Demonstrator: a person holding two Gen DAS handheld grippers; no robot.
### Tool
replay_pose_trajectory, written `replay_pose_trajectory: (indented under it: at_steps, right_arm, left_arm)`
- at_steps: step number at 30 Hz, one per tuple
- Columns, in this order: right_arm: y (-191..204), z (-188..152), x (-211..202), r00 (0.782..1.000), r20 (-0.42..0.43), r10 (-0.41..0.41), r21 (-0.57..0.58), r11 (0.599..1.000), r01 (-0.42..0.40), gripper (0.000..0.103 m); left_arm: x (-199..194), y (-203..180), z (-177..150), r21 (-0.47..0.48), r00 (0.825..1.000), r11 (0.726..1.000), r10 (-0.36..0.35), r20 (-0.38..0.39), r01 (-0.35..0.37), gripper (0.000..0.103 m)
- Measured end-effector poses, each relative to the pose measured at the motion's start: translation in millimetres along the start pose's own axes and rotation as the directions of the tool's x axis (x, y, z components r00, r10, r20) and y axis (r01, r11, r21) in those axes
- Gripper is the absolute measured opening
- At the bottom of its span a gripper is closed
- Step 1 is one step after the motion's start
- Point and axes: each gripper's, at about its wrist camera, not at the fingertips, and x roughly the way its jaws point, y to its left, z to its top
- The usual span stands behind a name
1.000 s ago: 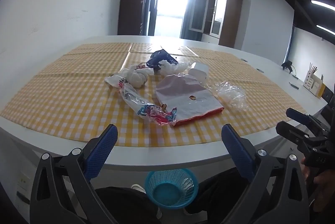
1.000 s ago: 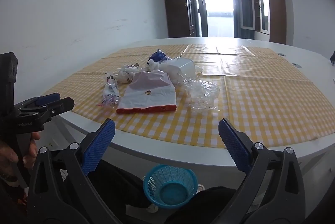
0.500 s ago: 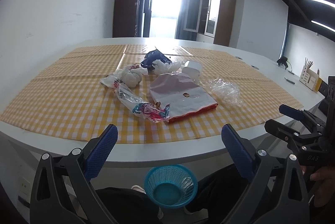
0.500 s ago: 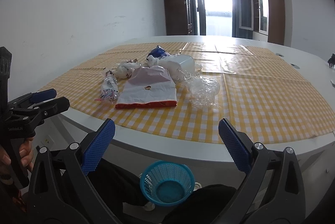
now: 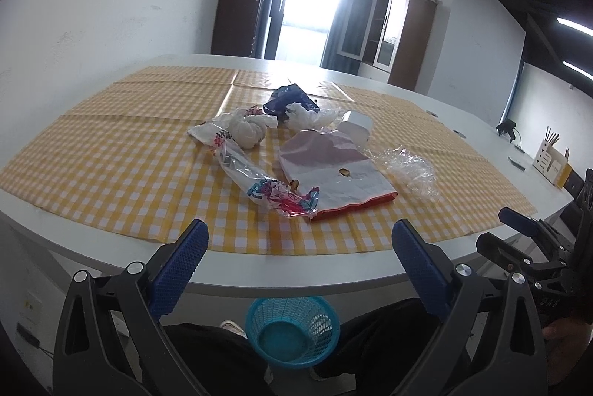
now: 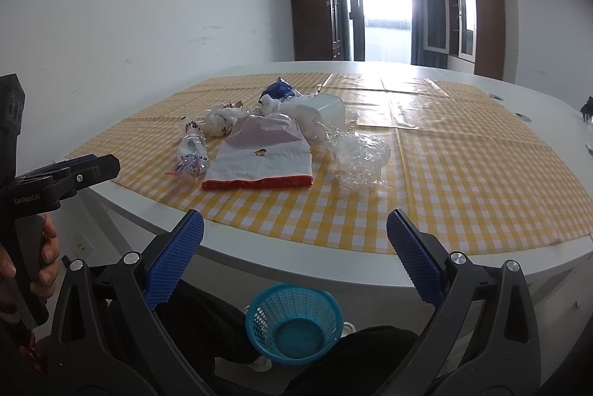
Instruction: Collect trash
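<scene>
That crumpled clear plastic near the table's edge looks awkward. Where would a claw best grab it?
Probably on a raised fold at the top of the clear plastic, coming down from above with the right claw, which faces it more directly. It lies puffed up and loose on the checked cloth, apart from the flat white bag, so a top pinch should gather it.

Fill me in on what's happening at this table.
A person holds a gripper in each hand, left gripper and right gripper, both open and empty, short of the table. The trash, a white bag, wrappers and clear plastic, lies untouched on the checked cloth. The blue basket sits below.
</scene>
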Motion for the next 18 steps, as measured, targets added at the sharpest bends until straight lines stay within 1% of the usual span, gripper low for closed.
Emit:
replay_pose_trajectory:
  at_steps: [5,10,12,14,18]
  right_arm:
    - [-3.6,-1.1,1.6,1.000,-0.009,0.002,0.009,1.000,-0.002,0.094]
    - [-4.9,-0.6,2.5,1.000,-0.009,-0.007,0.011,1.000,0.008,0.094]
    - [-4.7,-0.5,3.2,1.000,-0.012,-0.010,0.009,1.000,0.010,0.094]
    - [-4.8,-1.1,3.9,1.000,-0.014,-0.010,0.009,1.000,0.010,0.094]
    - [-5.2,-1.3,4.2,1.000,-0.014,-0.011,0.010,1.000,0.011,0.094]
  left_arm:
    - [2.4,3.3,0.1,-0.015,1.000,1.000,-0.012,-0.008,0.012,0.097]
    - [3.4,0.9,-1.1,0.010,1.000,1.000,0.011,0.000,-0.011,0.097]
    - [4.7,1.1,-1.6,0.001,1.000,1.000,0.010,-0.011,-0.010,0.097]
    - [7.5,1.3,-2.2,-0.005,0.999,1.000,0.029,-0.024,-0.029,0.097]
    - [8.5,3.4,-3.3,-0.014,0.999,0.999,0.029,-0.025,-0.030,0.097]
